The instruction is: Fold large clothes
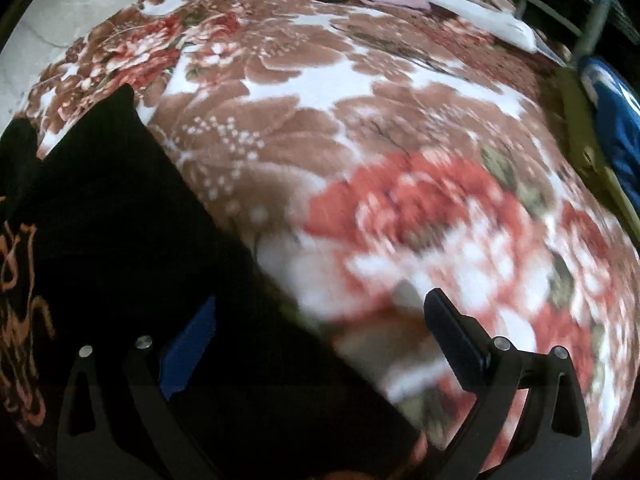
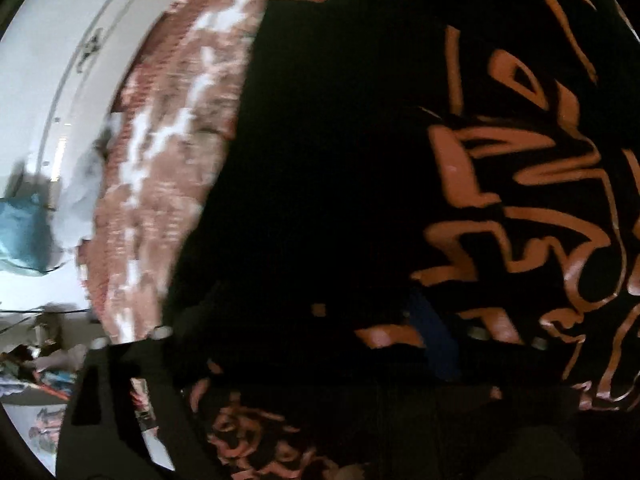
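A black shirt point(image 1: 120, 208) with orange print lies spread on the floral blanket point(image 1: 360, 140). At the shirt's plain edge the left gripper point(image 1: 320, 320) hangs spread wide, one finger over cloth, one over blanket, pinching nothing. Over the shirt's print the right gripper point(image 2: 316, 340) is also spread, nothing visibly clamped, though it is dark there.

Both views bulge with fisheye curvature and fall to black at the corners. In the left wrist view the floral blanket point(image 1: 320, 120) is evenly lit and fairly sharp far ahead of the fingers point(image 1: 456, 340), but smears with motion blur close to them. The right wrist view is streaked throughout; the black garment point(image 2: 340, 160) swallows all detail, and a white wall point(image 2: 48, 80) glares.
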The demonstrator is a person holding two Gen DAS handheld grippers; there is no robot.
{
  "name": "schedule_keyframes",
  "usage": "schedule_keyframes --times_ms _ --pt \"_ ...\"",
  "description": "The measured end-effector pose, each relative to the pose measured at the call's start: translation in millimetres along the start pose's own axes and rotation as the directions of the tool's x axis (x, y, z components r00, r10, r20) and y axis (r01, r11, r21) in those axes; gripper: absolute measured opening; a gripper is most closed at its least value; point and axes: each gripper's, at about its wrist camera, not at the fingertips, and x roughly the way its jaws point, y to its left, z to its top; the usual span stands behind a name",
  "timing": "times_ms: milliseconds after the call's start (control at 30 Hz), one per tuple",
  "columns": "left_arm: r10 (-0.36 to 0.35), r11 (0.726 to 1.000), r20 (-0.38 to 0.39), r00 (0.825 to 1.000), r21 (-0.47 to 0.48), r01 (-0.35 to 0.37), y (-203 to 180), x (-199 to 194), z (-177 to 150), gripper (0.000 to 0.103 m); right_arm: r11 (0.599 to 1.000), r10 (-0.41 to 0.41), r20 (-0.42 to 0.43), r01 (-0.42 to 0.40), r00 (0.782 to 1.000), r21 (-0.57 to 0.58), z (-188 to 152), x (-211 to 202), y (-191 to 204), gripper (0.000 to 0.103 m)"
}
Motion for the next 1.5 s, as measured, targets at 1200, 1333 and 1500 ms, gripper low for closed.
schedule_keyframes --times_ms 1200,1333,1500 --pt "0.128 0.645 -0.125 0.984 -0.743 -0.178 379 -136 -201 0.030 0.759 -0.635 0.132 0.583 0.761 0.291 -80 -145 -261 0.098" --pt "0.115 0.674 -0.131 0.985 -0.718 -0.175 376 -139 -198 0.015 0.759 -0.630 0.120 0.577 0.767 0.302 -75 -142 -258 0.098" --pt "0.180 0.699 -0.150 0.972 -0.676 -0.234 386 -168 -192 0.015 0.800 -0.585 0.115 0.549 0.803 0.243 -69 -140 -237 0.098"
